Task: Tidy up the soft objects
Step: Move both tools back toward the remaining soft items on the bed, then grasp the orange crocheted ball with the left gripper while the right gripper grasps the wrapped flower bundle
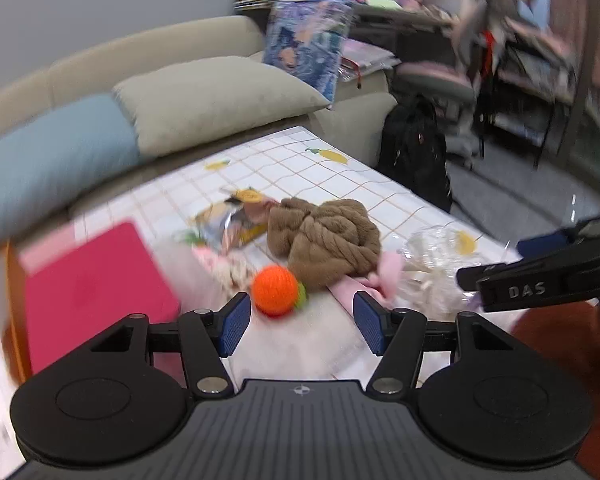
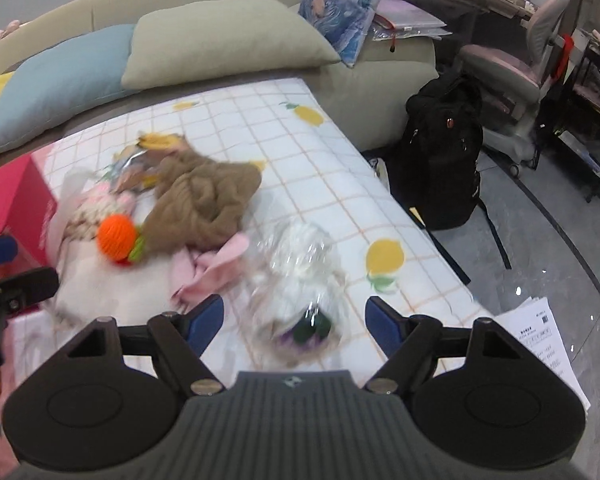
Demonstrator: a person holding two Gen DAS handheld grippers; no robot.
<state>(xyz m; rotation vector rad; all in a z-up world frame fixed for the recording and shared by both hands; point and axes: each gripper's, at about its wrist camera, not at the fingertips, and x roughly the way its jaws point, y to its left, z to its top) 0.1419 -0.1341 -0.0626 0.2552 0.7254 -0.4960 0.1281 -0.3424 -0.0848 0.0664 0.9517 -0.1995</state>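
Evidently little had been sorted: the brown knit [image 1: 326,236], orange ball [image 1: 275,289], pink cloth [image 2: 210,266] and clear bag [image 2: 300,276] lay heaped on the desk [image 2: 260,120] beside a pink box [image 1: 92,292], both left tongs [image 1: 298,322] and right tongs [image 2: 294,322] apart and empty.

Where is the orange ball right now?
In both views the orange ball lies on the checked tablecloth, against the near-left edge of the brown knitted bundle, with the pink box further left.
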